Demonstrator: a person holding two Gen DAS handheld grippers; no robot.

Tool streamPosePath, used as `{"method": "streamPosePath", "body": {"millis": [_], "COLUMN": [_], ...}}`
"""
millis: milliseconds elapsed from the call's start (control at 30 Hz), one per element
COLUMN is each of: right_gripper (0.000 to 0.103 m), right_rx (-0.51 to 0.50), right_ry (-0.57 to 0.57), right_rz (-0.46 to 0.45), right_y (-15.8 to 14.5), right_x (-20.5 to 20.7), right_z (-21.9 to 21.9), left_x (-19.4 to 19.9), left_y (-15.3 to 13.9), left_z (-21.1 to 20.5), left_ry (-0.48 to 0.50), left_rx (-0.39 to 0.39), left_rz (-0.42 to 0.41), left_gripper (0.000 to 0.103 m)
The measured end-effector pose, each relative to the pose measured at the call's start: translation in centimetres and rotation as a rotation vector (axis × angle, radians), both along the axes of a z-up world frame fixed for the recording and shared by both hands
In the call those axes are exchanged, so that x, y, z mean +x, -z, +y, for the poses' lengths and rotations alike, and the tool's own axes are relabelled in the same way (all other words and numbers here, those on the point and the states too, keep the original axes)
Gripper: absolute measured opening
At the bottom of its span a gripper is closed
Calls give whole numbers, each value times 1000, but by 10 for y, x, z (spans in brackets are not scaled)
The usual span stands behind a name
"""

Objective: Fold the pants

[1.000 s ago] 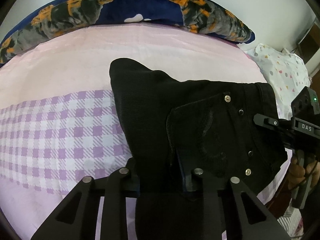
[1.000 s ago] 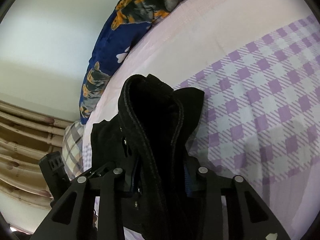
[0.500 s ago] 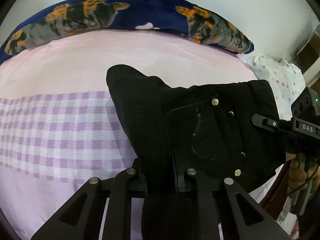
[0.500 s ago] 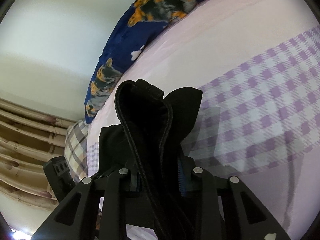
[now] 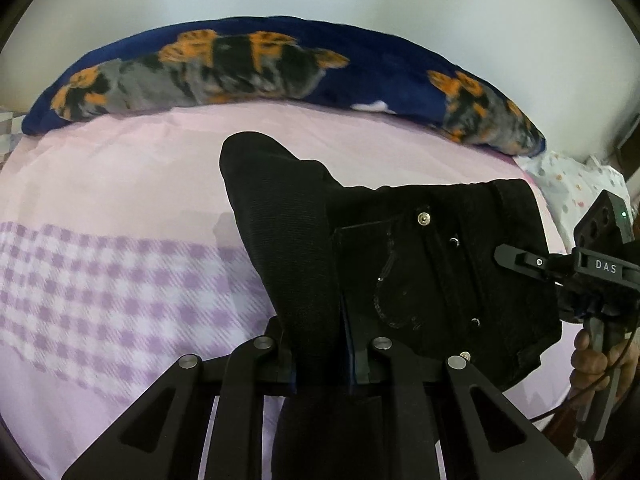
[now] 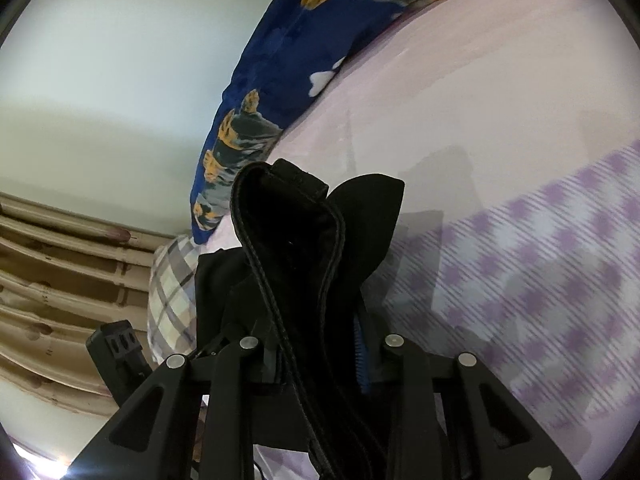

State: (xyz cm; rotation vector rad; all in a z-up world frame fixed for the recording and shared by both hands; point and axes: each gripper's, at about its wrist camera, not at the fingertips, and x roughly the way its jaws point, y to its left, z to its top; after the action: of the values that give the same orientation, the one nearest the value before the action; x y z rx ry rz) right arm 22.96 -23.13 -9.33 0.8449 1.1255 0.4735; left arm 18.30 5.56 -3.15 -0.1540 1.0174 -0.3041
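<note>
Black pants [image 5: 420, 264], limp and heavy-looking denim, are held above the pink bed sheet [image 5: 120, 184] at frame centre, clamped in the left gripper [image 5: 320, 354] and right gripper [image 6: 316, 354], best gripped along the thick waistband.

Right gripper [image 6: 320, 354]: its black fingers are clamping a thick bunch of cloth at lower centre of the frame.
Black denim pants [image 6: 296, 240]: the stitched waistband is rising in a loop from between the fingers toward mid-frame.
Pink bedsheet with purple check band [image 6: 500, 160]: it is filling the right half.
Navy blue blanket with orange-grey animal print [image 6: 280, 80]: it is running along the sheet's upper edge.
Checked grey pillow [image 6: 172, 292]: it is showing at left, beside the pants.
</note>
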Motion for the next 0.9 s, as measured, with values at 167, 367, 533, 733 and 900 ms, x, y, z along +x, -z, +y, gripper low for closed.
{"method": "streamPosePath", "body": {"millis": [167, 367, 533, 733, 900], "right_gripper": [25, 25, 26, 49, 53], "right_rx": [12, -34, -108, -281, -372], "right_ry": [-8, 0, 32, 38, 22], "right_rz": [6, -18, -34, -70, -93], "right_y": [6, 10, 20, 20, 11], "right_x": [30, 55, 58, 53, 42], "right_z": [20, 35, 34, 40, 46], "left_x": [31, 67, 75, 70, 61], "left_y": [4, 11, 26, 36, 34], "left_z": [21, 35, 37, 38, 38], "left_ry": [-18, -34, -36, -60, -83], "left_rx": [16, 31, 72, 130, 160], "left_rz": [-7, -14, -22, -35, -23], "left_gripper": [16, 17, 22, 42, 51]}}
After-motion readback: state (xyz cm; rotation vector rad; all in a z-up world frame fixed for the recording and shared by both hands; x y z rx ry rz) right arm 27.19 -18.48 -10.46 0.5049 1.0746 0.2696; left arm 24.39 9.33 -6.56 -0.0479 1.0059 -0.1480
